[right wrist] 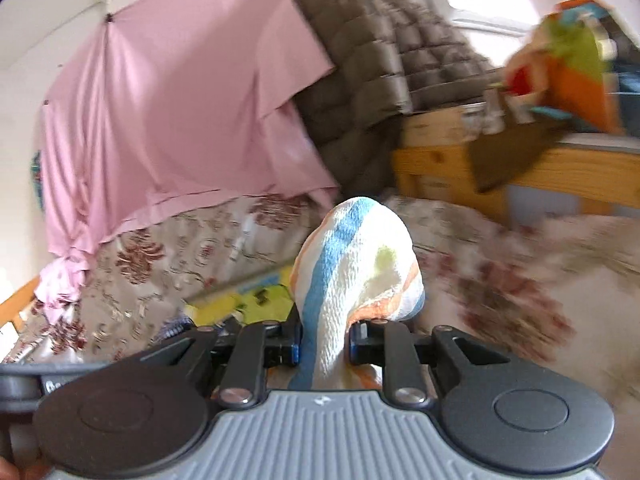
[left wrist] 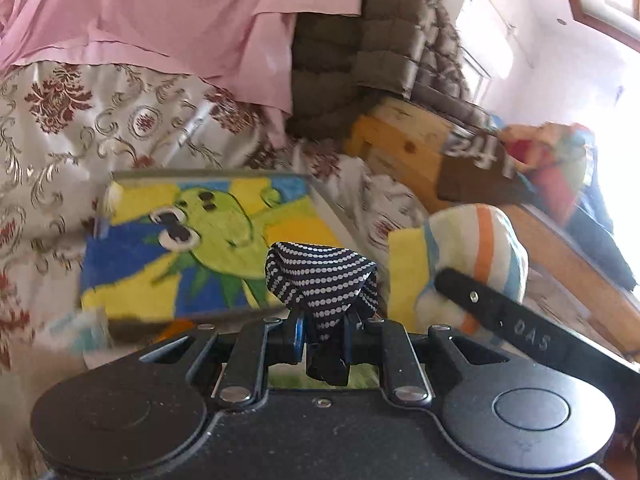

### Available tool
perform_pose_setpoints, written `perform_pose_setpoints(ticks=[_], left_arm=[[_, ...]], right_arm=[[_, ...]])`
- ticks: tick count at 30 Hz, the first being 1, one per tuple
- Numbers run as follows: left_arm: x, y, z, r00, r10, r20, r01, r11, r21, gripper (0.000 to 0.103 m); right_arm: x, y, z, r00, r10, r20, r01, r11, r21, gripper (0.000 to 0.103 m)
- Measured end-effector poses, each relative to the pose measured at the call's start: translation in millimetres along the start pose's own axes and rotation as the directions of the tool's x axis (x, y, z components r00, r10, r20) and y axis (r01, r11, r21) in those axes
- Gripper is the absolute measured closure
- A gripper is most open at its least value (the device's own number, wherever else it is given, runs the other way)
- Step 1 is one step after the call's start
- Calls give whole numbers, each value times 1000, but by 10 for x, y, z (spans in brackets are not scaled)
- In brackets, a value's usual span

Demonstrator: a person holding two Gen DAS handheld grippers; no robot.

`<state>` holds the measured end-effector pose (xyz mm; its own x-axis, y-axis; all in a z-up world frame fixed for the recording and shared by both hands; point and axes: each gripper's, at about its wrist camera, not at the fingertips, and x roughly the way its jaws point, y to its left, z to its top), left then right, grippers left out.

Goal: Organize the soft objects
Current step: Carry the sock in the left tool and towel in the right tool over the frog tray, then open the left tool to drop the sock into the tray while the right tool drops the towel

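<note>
Both jaws clamp cloth: left dotted fabric [left wrist: 322, 280], right striped towel [right wrist: 356, 264]; "DAS" readable.

Fingertips of the left gripper [left wrist: 324, 330] buried under the dotted cloth [left wrist: 320, 276], so contact hidden. Same at the right gripper [right wrist: 326, 344], swallowed by the striped towel [right wrist: 356, 264], lower end lost behind the housing. Cartoon mat [left wrist: 192, 240] partly covered by the cloth and smeared at its near edge. Floral bedspread [right wrist: 520, 280] blurred on the right side. Colourful bundle [right wrist: 568, 64] on the wooden frame [right wrist: 440, 164] too smeared to identify. Pink sheet [left wrist: 160, 12] cut off at the top.
</note>
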<state>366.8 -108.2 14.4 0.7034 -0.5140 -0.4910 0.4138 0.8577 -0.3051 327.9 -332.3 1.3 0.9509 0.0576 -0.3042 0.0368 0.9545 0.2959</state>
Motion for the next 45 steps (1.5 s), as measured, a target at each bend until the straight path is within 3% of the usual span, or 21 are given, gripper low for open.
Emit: perform_pose_setpoints(ticks=[6, 15, 20, 23, 26, 31, 32, 40, 45], left_arm=[[617, 410, 272, 999, 36, -6, -36, 999, -40, 84], [1354, 844, 276, 993, 77, -90, -89, 987, -132, 84], [1504, 879, 266, 984, 106, -142, -124, 984, -130, 81], [1509, 865, 279, 981, 120, -155, -142, 981, -136, 76], [1482, 838, 284, 977, 143, -161, -165, 977, -135, 64], [1343, 797, 279, 975, 179, -131, -198, 968, -156, 33], [1304, 789, 276, 975, 187, -121, -205, 965, -165, 31], [783, 595, 266, 973, 232, -8, -228, 950, -213, 8], [268, 366, 159, 960, 259, 111, -237, 955, -180, 1]], right_arm=[[753, -89, 35, 997, 55, -60, -57, 998, -28, 80], [1329, -172, -146, 981, -4, -193, -4, 999, -44, 79], [1419, -250, -165, 971, -5, -239, -3, 999, -36, 62], [1470, -314, -175, 962, 0, -273, -5, 1000, -17, 48], [1449, -337, -149, 961, -19, -276, 10, 999, -32, 35], [1311, -393, -54, 968, -27, -251, 19, 999, -35, 20], [1265, -394, -24, 971, -27, -239, 19, 999, -39, 16], [665, -324, 156, 992, -27, -127, 20, 998, -53, 2], [187, -275, 175, 998, -21, -54, 18, 998, -62, 0]])
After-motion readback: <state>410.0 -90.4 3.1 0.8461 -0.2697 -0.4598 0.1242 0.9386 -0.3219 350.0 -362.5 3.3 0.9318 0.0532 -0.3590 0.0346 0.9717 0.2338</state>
